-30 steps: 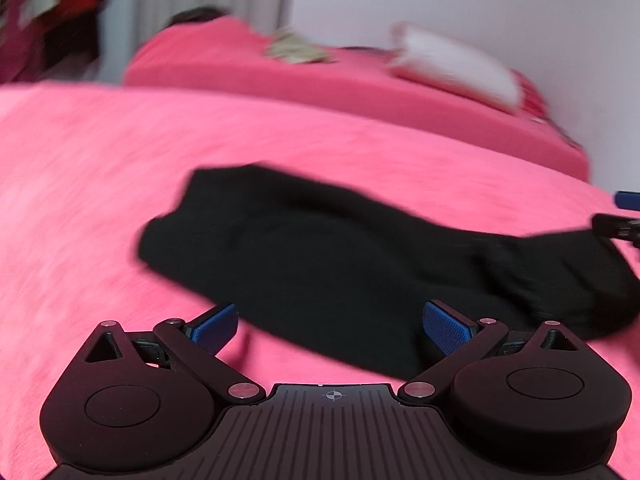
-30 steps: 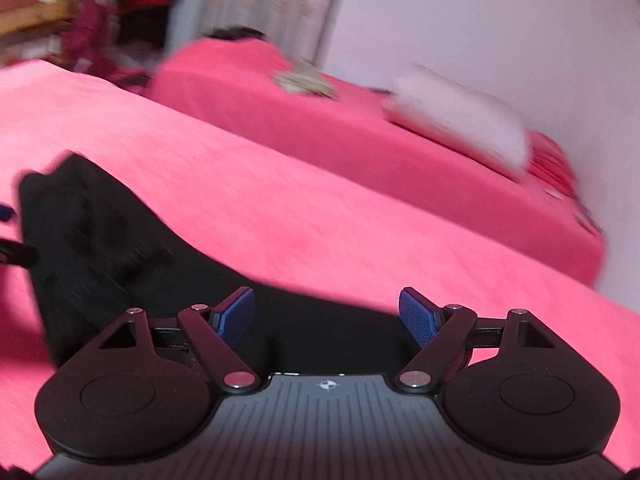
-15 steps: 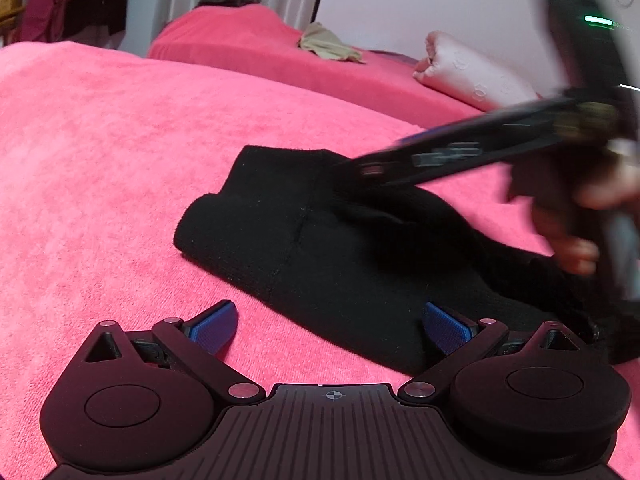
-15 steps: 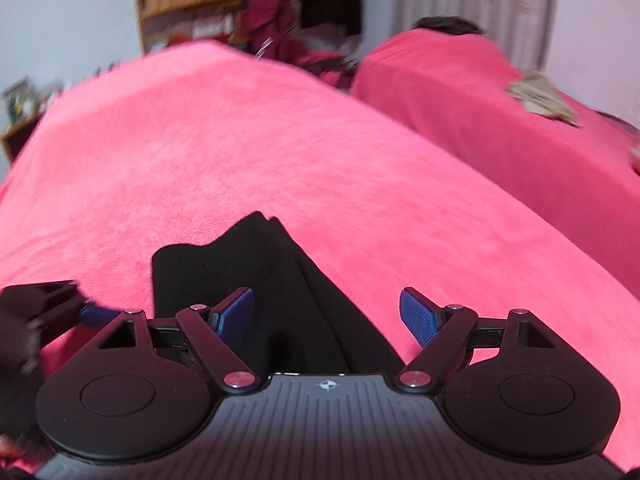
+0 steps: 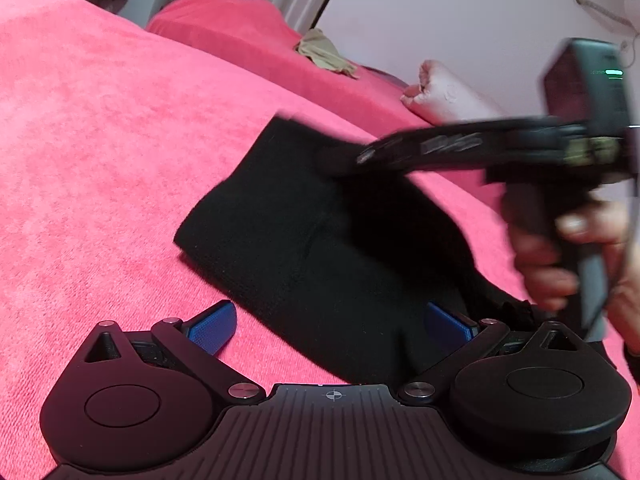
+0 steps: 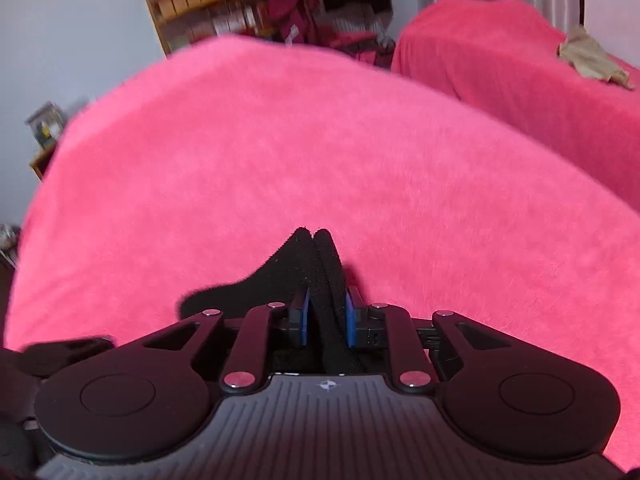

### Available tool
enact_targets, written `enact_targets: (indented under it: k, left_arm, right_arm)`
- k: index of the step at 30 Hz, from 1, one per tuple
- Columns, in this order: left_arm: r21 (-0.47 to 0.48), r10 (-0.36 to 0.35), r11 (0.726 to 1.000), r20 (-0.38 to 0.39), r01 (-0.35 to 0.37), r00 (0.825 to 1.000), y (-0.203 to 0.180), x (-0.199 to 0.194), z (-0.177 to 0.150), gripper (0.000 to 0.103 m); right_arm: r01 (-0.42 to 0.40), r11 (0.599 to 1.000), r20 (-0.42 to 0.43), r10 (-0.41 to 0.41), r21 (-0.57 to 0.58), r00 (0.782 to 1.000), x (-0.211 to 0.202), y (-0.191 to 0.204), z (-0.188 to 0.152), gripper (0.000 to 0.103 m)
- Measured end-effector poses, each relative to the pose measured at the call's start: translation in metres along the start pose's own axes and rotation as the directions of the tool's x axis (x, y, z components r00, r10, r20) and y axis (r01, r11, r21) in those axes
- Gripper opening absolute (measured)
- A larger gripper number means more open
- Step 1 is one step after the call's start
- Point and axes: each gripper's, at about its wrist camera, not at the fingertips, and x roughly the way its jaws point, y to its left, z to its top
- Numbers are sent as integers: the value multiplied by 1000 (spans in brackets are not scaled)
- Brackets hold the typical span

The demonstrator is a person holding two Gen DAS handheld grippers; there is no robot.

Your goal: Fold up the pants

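Note:
Black pants (image 5: 304, 236) lie folded on a pink blanket (image 5: 100, 128). My left gripper (image 5: 332, 326) is open, its blue pads either side of the pants' near edge, just above the cloth. My right gripper (image 5: 340, 160) reaches in from the right, held by a hand, and meets the pants' far corner. In the right wrist view the right gripper (image 6: 327, 316) is shut on a pinched edge of the pants (image 6: 320, 264), whose doubled black edge sticks out past the blue pads.
A second pink-covered bed (image 5: 248, 36) stands behind, with a beige cloth (image 5: 324, 54) and a pale pillow (image 5: 448, 96) on it. A white wall is at the right. A wooden shelf (image 6: 200, 4) and hanging clothes are across the room.
My right gripper has closed on the far edge of the pants; it was open half a second ago. The left gripper stays open at the near edge, hardly moved.

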Motion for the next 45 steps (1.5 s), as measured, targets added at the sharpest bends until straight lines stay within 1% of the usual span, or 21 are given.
enact_targets:
  k: [2,6,10,13,16,18,23,26,28,29,31,32,33,34,35,37,40,41,43,44,45]
  left_arm:
    - [-10,-27,1000,7,27,1000,3,0,2,103]
    - [-8,-123,992,7,123,992,7,6,8,103]
    - [78,-216,974,25,214,976,-18,7,16,103]
    - [175,-358,921,26,348,933,-57,-6,17,103]
    - [294,-400,882,51,370,915,-105,-23,14,103]
    - [342,-445,847,36,408,895,-133,-29,11,103]
    - [433,-502,772,-36,466,864,-201,-21,-10,103]
    - [474,-476,745,-116,470,872,-234,5,-32,103]
    - [465,-443,741,-204,485,873,-246,30,-46,103]
    - [455,-426,742,-247,492,870,-250,40,-52,103]
    - [440,-403,745,-302,502,864,-253,52,-62,103]
    - [462,-390,742,-293,486,873,-255,51,-66,103]
    - [491,-382,730,-283,475,880,-257,47,-70,103]
    - [510,-378,718,-285,474,881,-260,46,-73,103]
    - [520,-377,709,-290,476,880,-260,44,-74,103]
    - [532,-371,703,-292,472,881,-257,45,-75,103]
    - [520,-372,711,-292,473,881,-258,62,-67,103]
    - [517,-375,714,-288,473,881,-260,59,-70,103]
    - [512,-376,722,-273,465,885,-254,51,-69,103]
    - [512,-376,726,-263,459,888,-259,54,-62,103]
    - [514,-374,730,-250,450,893,-254,50,-60,103]
  right_arm:
    - [-25,1000,42,25,-5,999,-25,3,3,20]
    - [-71,997,120,70,1,990,-72,5,1,20]
    - [-94,995,188,88,24,978,-115,1,-9,20]
    - [-77,996,238,61,55,969,-144,-8,-17,20]
    - [-47,993,287,13,109,958,-174,-28,-25,20]
    - [-30,989,317,-18,146,948,-194,-44,-32,20]
    - [-15,969,382,-82,246,921,-250,-81,-72,20]
    - [10,943,391,-146,331,909,-272,-106,-116,20]
    - [81,899,332,-241,431,912,-276,-131,-150,23]
    - [147,855,271,-314,498,910,-277,-144,-168,24]
    - [257,731,142,-435,632,889,-284,-170,-203,24]
    - [254,682,125,-454,686,882,-291,-180,-221,24]
    - [207,648,146,-448,733,882,-300,-186,-238,25]
    - [143,625,184,-429,767,884,-307,-188,-252,34]
    - [86,612,222,-410,787,885,-313,-188,-262,53]
    - [6,615,281,-369,789,886,-319,-185,-272,70]
    - [-61,636,314,-293,770,903,-313,-179,-266,70]
    - [-54,646,303,-282,762,910,-311,-179,-260,70]
    - [2,668,251,-283,744,926,-295,-171,-245,70]
    - [40,677,222,-297,735,929,-290,-166,-237,71]
    - [84,683,198,-324,725,925,-283,-161,-231,71]
